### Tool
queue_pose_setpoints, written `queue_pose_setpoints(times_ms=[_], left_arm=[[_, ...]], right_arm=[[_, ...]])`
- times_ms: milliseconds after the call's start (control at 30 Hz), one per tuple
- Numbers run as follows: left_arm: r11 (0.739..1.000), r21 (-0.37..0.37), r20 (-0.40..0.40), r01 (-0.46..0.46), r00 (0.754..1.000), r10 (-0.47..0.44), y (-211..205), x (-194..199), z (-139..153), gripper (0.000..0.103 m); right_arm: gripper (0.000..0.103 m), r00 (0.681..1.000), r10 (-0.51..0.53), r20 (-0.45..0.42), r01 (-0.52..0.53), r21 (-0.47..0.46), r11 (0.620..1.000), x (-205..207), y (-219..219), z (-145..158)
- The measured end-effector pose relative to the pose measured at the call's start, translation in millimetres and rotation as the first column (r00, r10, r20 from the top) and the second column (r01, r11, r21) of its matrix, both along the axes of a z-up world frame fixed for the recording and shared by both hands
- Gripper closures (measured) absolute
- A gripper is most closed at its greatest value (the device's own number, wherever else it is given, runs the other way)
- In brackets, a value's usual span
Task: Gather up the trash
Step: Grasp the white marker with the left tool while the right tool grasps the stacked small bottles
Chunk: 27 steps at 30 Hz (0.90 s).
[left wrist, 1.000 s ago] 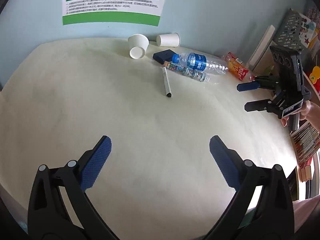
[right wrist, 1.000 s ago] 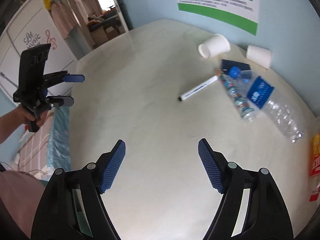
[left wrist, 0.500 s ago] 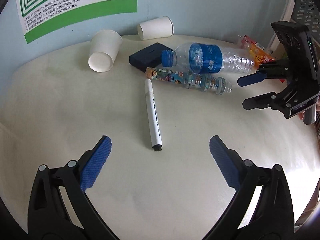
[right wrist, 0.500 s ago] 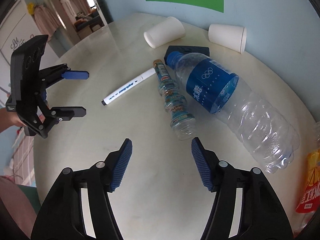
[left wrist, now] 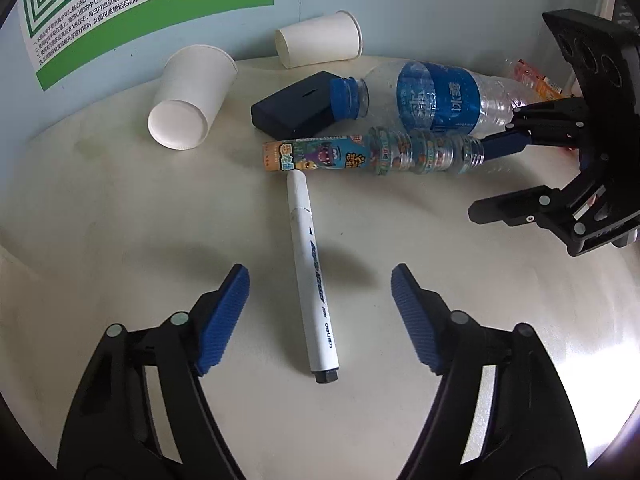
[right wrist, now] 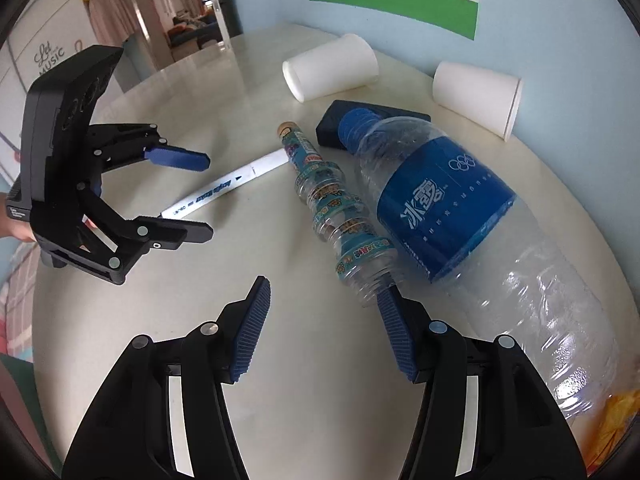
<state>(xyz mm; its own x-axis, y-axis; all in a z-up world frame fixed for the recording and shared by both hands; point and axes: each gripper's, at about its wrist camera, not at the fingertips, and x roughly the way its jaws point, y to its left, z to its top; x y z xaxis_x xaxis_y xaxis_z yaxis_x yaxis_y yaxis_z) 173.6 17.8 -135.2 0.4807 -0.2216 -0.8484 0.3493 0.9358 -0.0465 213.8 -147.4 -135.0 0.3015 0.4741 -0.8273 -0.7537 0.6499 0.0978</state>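
Note:
A white marker (left wrist: 310,264) lies on the cream table (left wrist: 120,220), its body between the fingers of my left gripper (left wrist: 318,280); the jaws are closing and the pads stand apart from it. Beyond it lie a slim cartoon-labelled bottle (left wrist: 360,156) and a large clear water bottle (left wrist: 440,100) with a blue label. My right gripper (right wrist: 323,292) is open; the slim bottle's (right wrist: 332,200) base end sits just ahead of its right fingertip. The large bottle (right wrist: 440,208) lies right of that finger. Each gripper shows in the other view: the right gripper (left wrist: 480,180) and the left gripper (right wrist: 206,197) astride the marker (right wrist: 224,192).
Two white paper cups (left wrist: 192,100) (left wrist: 320,42) lie on their sides near the blue wall, with a dark blue box (left wrist: 292,108) between them and the bottles. An orange snack wrapper (right wrist: 616,412) lies at the table's right end. An open doorway (right wrist: 192,12) shows at far left.
Both grippers came down and in toward the pile. The left one now straddles the marker with narrower jaws; the right one has reached the slim bottle's base, jaws a bit narrower than a second ago.

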Motion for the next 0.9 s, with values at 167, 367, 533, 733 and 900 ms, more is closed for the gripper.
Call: queue_pose_setpoints(times_ms=[167,367,533,733,900], left_arm=[[1.000,0.001,0.011,0.019,1.000,-0.019,-5,-1,0,0.048],[0.999,0.014,0.019,0.029,0.999,-0.030,-6,-1,0,0.061],[1.000,0.013,0.011,-0.008,1.000,0.008,5,2,1,0.077],[0.998,0.000,-0.004,-0.056,0.998,0.056,25,4,1,0.077],[1.000,0.012,0.001,-0.028,1.000,0.028,19,0,-1,0.057]], right_arm=[[0.046,1.000,-0.004,0.005,0.004,0.014,1.000,15,-4,1],[0.042,1.000,0.000,0.020,0.000,0.005,1.000,22,-9,-1],[0.042,0.999,0.017,0.048,-0.016,-0.013,1.000,29,-6,-1],[0.042,0.999,0.018,0.028,-0.019,0.033,0.999,33,-10,8],[0.042,0.996,0.071,0.060,-0.072,0.019,0.997,31,-2,15]])
